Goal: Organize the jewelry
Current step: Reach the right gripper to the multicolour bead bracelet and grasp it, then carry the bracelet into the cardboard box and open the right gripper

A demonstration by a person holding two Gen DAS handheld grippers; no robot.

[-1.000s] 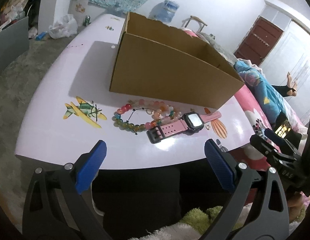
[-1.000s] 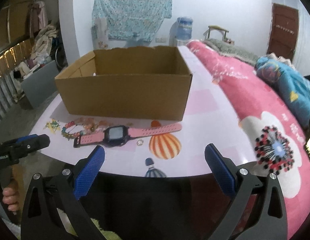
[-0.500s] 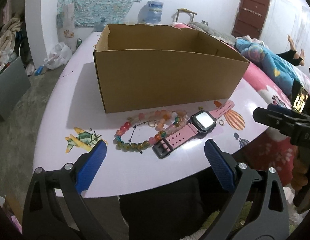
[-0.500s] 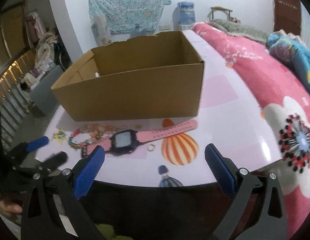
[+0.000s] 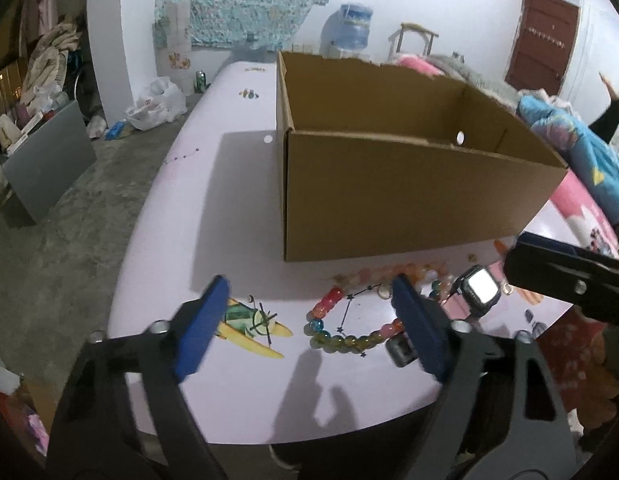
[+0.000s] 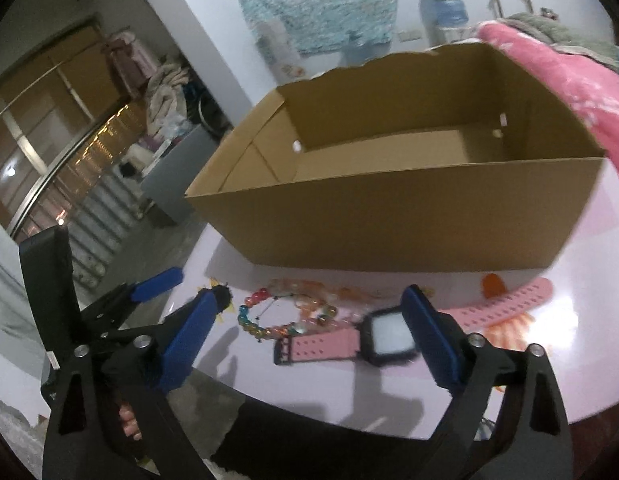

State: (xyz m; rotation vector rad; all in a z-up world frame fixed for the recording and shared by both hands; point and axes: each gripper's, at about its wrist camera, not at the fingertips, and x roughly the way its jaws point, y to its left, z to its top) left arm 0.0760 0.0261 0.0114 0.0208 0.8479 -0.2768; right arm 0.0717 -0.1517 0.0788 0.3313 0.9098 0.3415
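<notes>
Right wrist view: right gripper (image 6: 309,322) unclenched, jaws just narrowing over watch (image 6: 383,334), nothing gripped. Left gripper (image 5: 309,322) likewise over beads (image 5: 341,324). Next: pinch, lift into box (image 6: 389,208).

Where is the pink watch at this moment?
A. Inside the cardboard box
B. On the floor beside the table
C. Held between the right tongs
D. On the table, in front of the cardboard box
D: the pink watch lies flat on the table, in front of the cardboard box, next to the bead bracelets, and no tongs grip it.
</notes>
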